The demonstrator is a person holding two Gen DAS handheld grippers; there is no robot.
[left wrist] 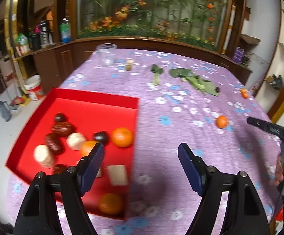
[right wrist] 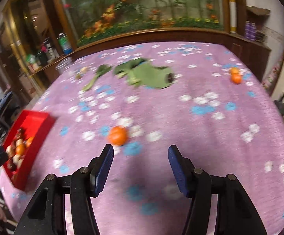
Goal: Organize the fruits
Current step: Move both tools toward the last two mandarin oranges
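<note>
Both claws hang wide open and hold nothing. Left claw [left wrist: 141, 154] hovers over the near right edge of the red tray [left wrist: 95, 98], one finger above it, the other above the purple flowered cloth [left wrist: 181, 137] on the bench. Inside the tray lie 3 oranges [left wrist: 121, 137], dark brown fruits [left wrist: 62, 128] and pale round ones [left wrist: 76, 141]; any writing on them is too blurred to read. Right claw [right wrist: 141, 153] hovers just short of a loose orange [right wrist: 117, 136] on the cloth. 2 more oranges [right wrist: 235, 75] sit together far right, and green leaves [right wrist: 147, 74] lie at the back.
</note>
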